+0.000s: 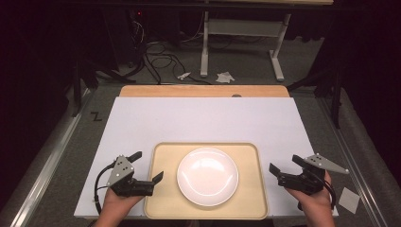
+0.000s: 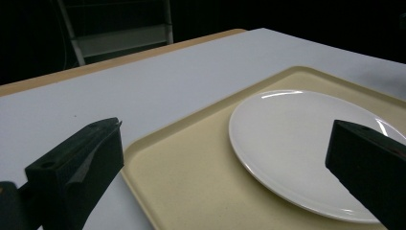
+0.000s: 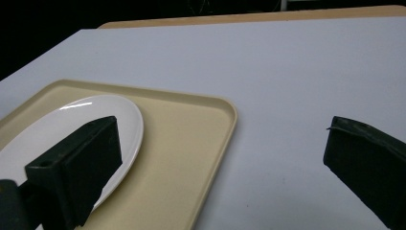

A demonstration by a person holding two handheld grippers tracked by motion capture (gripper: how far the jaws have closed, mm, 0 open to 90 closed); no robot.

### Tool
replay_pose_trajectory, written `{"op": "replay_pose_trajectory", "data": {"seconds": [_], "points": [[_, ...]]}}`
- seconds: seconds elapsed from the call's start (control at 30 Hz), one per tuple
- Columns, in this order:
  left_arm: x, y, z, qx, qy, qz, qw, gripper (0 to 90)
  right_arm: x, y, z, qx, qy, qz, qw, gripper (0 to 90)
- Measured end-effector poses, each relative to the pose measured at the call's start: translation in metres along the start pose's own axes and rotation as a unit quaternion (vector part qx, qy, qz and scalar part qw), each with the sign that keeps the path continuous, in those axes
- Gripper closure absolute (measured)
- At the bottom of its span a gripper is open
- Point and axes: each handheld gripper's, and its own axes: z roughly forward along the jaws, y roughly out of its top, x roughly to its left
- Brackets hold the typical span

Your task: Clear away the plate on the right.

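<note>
On either side of the tray [image 1: 156,198], two hand-held grippers hover with jaws spread wide and nothing between them.

At the tray's left edge the left gripper [image 1: 147,166] sits in the person's left hand [image 1: 116,201], pointing right and slightly away, one jaw tip over the tray's rim; in the left gripper view its jaws frame the tray's near corner and the plate [image 2: 297,143]. Just beyond the tray's right edge the right gripper [image 1: 285,164] sits in the right hand [image 1: 314,196], aimed left toward the tray, apart from it over the white board [image 1: 203,118]; the right gripper view shows bare board and the tray's corner between its jaws. Counted: one beige tray, one white plate lying in its middle, two grippers, two hands. Neither gripper touches the plate.
</note>
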Motion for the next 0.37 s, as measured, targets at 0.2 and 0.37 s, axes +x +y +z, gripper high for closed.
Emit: {"op": "replay_pose_trajectory", "data": {"seconds": [0.2,0.37], "points": [[-0.0042,0.0002,0.0030,0.003,-0.003,0.003,1.0000,0.1,0.0042,-0.0003,-0.0009,-0.017,-0.002,-0.015,0.9997,0.3],[-0.0036,-0.0002,0.0030,0.006,-0.002,-0.008,0.9999,0.1,0.0022,-0.0010,0.0015,-0.018,-0.017,-0.020,0.9995,0.2]]}}
